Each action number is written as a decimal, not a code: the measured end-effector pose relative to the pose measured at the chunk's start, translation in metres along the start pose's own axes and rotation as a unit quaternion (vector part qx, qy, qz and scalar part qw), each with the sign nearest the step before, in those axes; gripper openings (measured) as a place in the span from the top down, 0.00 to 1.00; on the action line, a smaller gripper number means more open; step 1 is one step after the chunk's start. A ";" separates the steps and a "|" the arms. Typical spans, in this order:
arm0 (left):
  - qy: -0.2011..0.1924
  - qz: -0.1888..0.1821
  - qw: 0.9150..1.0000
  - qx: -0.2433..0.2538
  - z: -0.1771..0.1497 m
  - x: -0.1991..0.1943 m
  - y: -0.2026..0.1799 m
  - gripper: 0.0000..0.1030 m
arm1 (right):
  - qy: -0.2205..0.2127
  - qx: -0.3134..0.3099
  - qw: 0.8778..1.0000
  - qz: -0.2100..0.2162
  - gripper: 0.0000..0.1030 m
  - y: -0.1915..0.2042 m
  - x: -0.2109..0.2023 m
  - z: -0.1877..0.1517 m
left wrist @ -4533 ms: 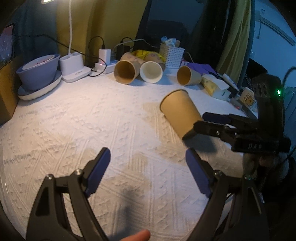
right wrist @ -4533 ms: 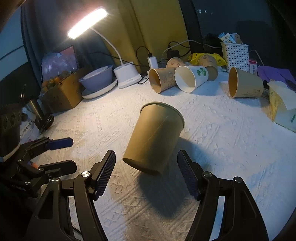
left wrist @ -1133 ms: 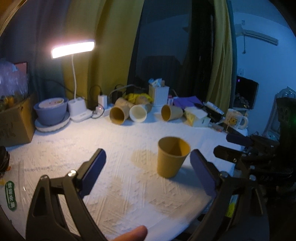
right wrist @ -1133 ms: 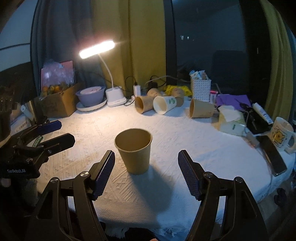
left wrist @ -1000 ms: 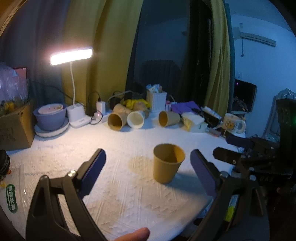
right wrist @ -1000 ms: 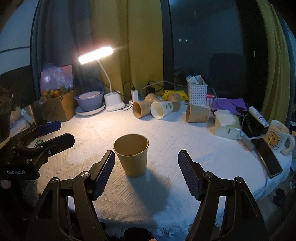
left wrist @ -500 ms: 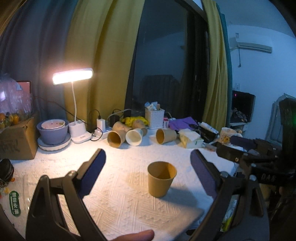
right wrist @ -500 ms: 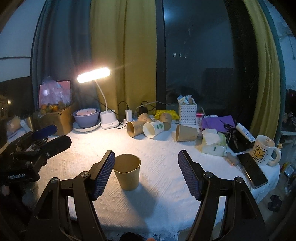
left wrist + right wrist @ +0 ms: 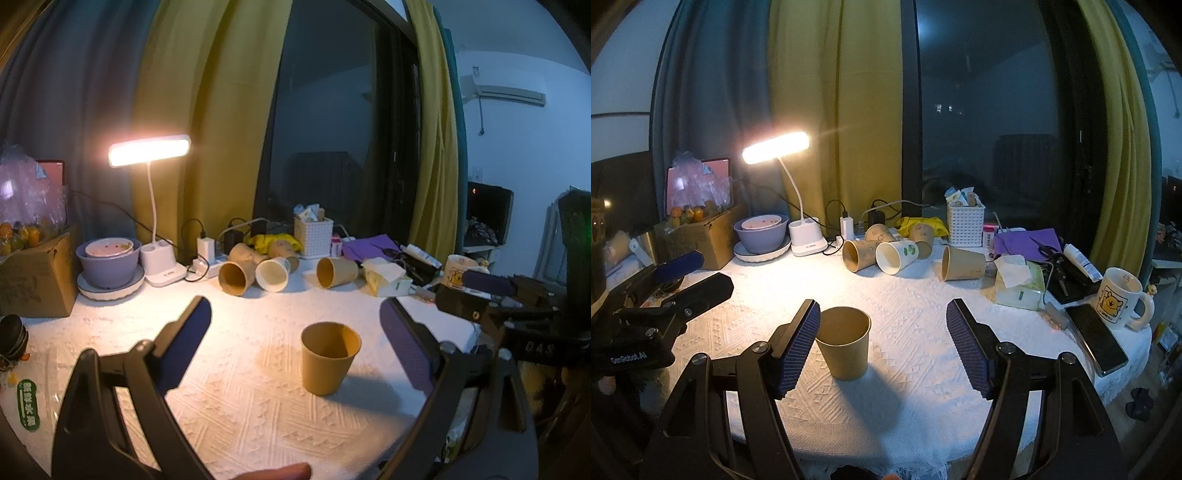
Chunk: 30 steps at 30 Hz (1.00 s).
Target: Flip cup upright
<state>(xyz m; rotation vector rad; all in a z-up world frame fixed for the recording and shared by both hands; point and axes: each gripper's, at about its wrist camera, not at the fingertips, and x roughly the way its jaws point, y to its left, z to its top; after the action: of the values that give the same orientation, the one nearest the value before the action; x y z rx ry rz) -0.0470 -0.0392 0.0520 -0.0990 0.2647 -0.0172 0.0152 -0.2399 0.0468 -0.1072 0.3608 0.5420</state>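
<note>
A brown paper cup (image 9: 327, 356) stands upright, mouth up, on the white tablecloth (image 9: 240, 387); it also shows in the right wrist view (image 9: 846, 341). My left gripper (image 9: 295, 325) is open and empty, held back above the table's near edge, well short of the cup. My right gripper (image 9: 884, 325) is open and empty, also drawn back; the cup appears just beside its left finger (image 9: 798, 347) but stands farther off. Each gripper shows in the other's view, the right one (image 9: 491, 291) and the left one (image 9: 679, 277).
Several paper cups (image 9: 882, 253) lie on their sides at the back. A lit desk lamp (image 9: 775, 147), a purple bowl (image 9: 761, 230), a cardboard box (image 9: 698, 236), a white basket (image 9: 964, 223), a tissue pack (image 9: 1019, 284), a mug (image 9: 1119, 302) and a phone (image 9: 1095, 339) ring the table.
The cup, tilted in my right gripper 4.5 s ago, now stands upright and free. Both grippers have pulled back and up, so the cup looks smaller.
</note>
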 end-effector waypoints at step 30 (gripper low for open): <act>0.003 0.004 1.000 -0.005 -0.004 0.003 0.000 0.09 | 0.010 0.004 1.000 0.005 0.28 0.003 0.011 -0.004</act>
<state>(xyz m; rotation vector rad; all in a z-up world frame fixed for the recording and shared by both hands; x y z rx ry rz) -0.0455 -0.0401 0.0478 -0.1070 0.2720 -0.0075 0.0212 -0.2324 0.0389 -0.1029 0.3826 0.5506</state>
